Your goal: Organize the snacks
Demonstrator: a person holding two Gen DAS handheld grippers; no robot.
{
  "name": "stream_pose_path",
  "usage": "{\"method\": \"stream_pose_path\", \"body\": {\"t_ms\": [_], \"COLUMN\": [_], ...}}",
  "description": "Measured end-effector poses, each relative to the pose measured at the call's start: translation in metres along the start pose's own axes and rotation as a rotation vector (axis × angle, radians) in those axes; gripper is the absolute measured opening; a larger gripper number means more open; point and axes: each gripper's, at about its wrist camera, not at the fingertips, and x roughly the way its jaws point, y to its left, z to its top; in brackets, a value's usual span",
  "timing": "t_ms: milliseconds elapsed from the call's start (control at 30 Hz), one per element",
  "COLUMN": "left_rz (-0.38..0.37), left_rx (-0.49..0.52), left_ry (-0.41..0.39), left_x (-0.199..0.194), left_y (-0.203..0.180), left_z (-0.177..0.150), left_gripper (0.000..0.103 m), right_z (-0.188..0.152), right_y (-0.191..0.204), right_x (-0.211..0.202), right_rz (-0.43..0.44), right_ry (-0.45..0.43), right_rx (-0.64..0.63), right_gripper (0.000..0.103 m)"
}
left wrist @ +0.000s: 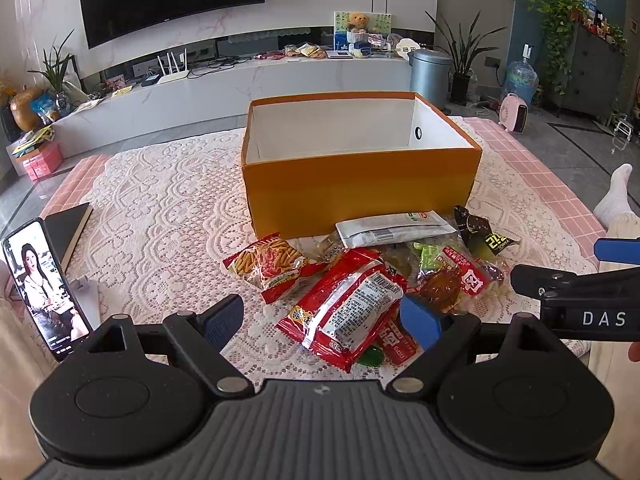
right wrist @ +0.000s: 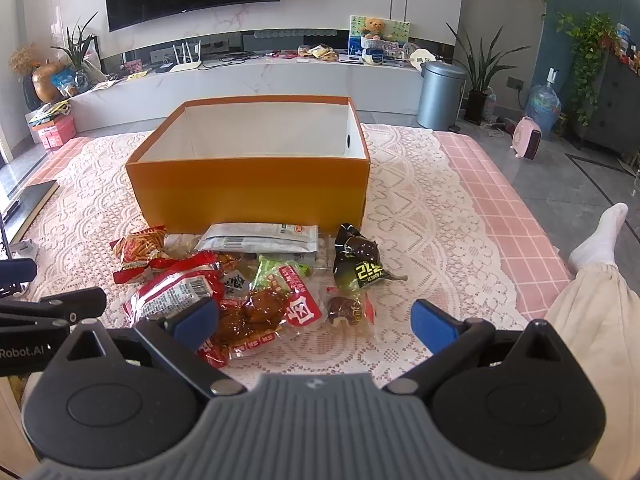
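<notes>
An orange box with a white inside stands open on the lace cloth; no snack shows inside. In front of it lies a heap of snack packs: a fries bag, a large red pack, a white pouch, a brown meat pack, a dark wrapped pack. My left gripper hovers open over the red pack. My right gripper hovers open over the heap's right side, holding nothing.
A phone leans at the left beside a dark book. A person's leg in a white sock rests at the table's right edge. Pink checked cloth borders the lace. A TV cabinet and bin stand behind.
</notes>
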Motion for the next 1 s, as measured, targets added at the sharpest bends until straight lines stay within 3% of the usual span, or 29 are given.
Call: {"method": "stream_pose_path", "body": {"t_ms": [1000], "left_rz": [-0.005], "left_rx": [-0.01], "left_ry": [0.002], "left_x": [-0.0017], "left_y": [0.0083], "left_z": [-0.0032], "left_gripper": [0.103], "right_z": [-0.0009], "right_y": [0.0034], "right_x": [0.0005], "right_rz": [-0.005], "right_ry": [0.019], "right_rx": [-0.015], "right_gripper": [0.099]}}
